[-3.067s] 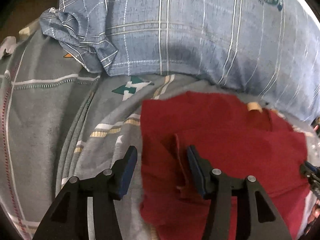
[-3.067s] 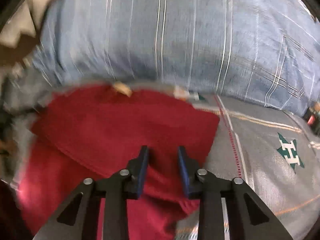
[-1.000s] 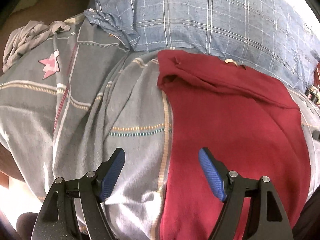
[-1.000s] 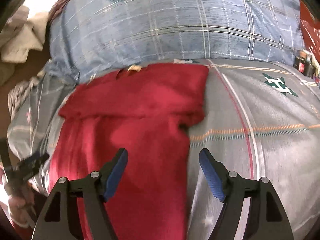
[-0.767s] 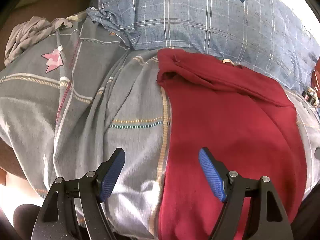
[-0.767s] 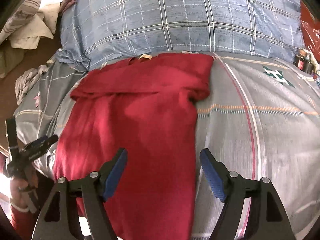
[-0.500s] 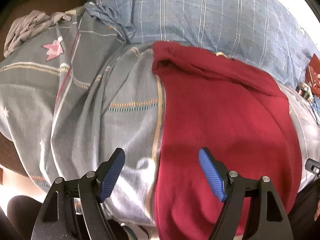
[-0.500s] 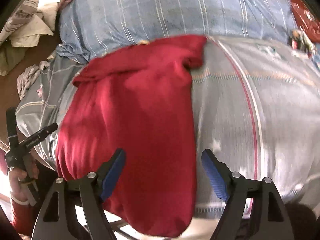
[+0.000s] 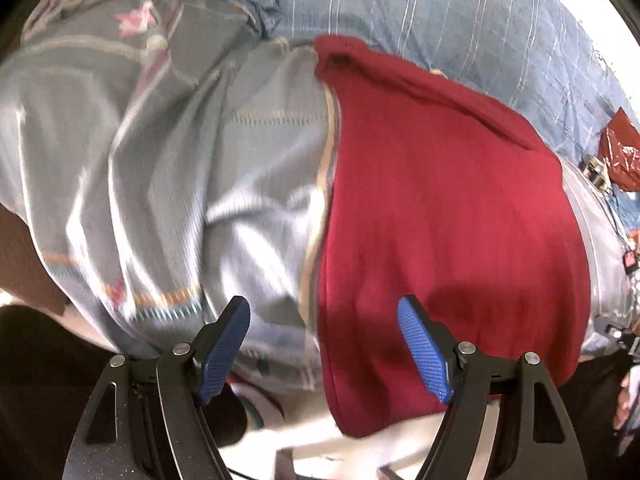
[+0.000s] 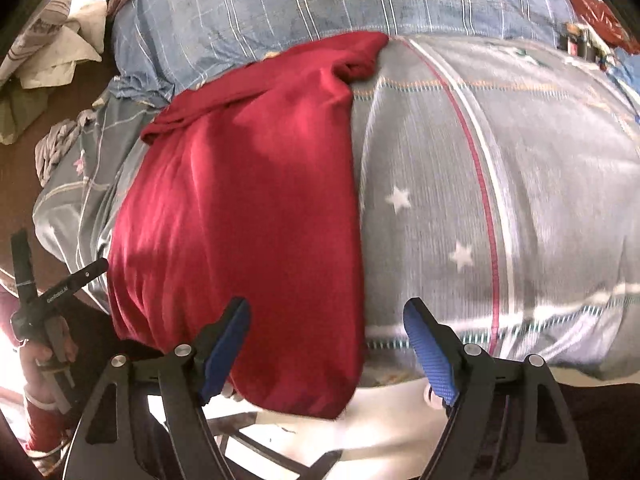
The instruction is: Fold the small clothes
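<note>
A dark red garment lies as a long strip on a grey patterned bed cover, its sleeves folded in at the far end and its near end hanging over the bed's front edge. My left gripper is open and empty above the garment's near left edge. In the right wrist view the red garment lies left of centre. My right gripper is open and empty over its near right edge. The left gripper also shows in the right wrist view at the far left.
A blue plaid pillow lies behind the garment; it also shows in the right wrist view. Crumpled grey cloth and light cloths lie left of the bed. Red packaging and small items sit at the right.
Both grippers have pulled back toward the bed's front edge, away from the pillow. The hanging near end of the garment has come into view. Both grippers stay open.
</note>
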`<state>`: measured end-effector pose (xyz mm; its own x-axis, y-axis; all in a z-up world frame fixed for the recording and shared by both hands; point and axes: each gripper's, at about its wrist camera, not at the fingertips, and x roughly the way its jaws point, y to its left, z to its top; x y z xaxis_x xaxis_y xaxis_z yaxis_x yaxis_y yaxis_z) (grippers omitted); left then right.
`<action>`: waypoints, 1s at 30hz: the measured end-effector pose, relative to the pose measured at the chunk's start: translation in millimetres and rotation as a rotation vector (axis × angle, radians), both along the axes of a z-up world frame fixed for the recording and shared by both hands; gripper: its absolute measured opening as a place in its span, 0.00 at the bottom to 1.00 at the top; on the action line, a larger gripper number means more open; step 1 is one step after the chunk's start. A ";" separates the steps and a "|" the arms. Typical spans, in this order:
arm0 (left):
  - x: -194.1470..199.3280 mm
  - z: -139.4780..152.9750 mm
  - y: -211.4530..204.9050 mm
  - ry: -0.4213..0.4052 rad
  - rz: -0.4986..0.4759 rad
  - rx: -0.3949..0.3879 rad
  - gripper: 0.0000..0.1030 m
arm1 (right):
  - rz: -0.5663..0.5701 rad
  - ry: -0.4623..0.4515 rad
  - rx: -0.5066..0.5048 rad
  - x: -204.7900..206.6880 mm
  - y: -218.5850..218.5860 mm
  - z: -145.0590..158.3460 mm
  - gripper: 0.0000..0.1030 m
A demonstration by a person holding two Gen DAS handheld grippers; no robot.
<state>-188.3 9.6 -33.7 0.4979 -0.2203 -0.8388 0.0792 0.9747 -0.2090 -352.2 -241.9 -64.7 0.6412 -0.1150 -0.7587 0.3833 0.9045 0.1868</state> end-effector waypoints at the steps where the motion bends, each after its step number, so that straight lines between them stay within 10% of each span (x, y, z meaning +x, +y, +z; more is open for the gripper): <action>1: -0.6 -3.8 0.2 0.010 -0.005 -0.009 0.74 | 0.001 0.013 0.011 -0.4 -1.3 -4.9 0.79; 30: -22.2 -18.0 -6.0 0.045 -0.023 -0.035 0.74 | 0.092 0.074 0.187 13.1 9.0 -38.9 0.69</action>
<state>-210.5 3.6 -51.6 0.4544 -0.2607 -0.8518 0.0908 0.9648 -0.2468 -339.1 -232.9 -103.7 0.5842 0.0887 -0.8067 0.3192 0.8888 0.3289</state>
